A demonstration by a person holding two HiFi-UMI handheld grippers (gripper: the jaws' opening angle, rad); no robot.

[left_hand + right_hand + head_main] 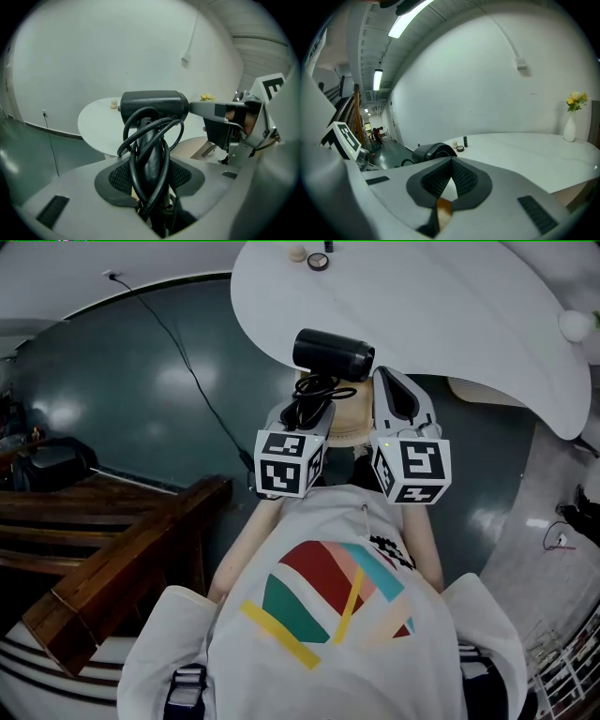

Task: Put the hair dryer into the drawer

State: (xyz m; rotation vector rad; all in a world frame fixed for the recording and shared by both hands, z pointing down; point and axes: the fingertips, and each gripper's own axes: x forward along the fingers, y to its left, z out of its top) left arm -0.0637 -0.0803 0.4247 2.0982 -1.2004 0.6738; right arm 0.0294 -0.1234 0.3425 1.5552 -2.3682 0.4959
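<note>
My left gripper (pixel 309 411) is shut on the handle of the black hair dryer (pixel 333 353), held up in front of my chest. The black cord (pixel 145 154) is wound in loops round the handle, which sits between the left gripper's (pixel 150 164) pads. The barrel (pixel 152 105) lies crosswise over the edge of the white table (pixel 450 306). Just to the right, my right gripper (pixel 392 382) is shut with nothing in it, and its tip (pixel 194 108) is close to the barrel's end. From the right gripper (pixel 451 161) view the dryer (pixel 433 152) shows just to the left. A tan wooden piece (pixel 352 420) lies below, partly hidden.
A dark wooden structure (pixel 112 549) stands at the left on the dark green floor (pixel 122 399), where a thin cable (pixel 178 343) runs. Small items (pixel 318 261) sit on the table's far side. A white vase with yellow flowers (pixel 571 124) stands at its right end.
</note>
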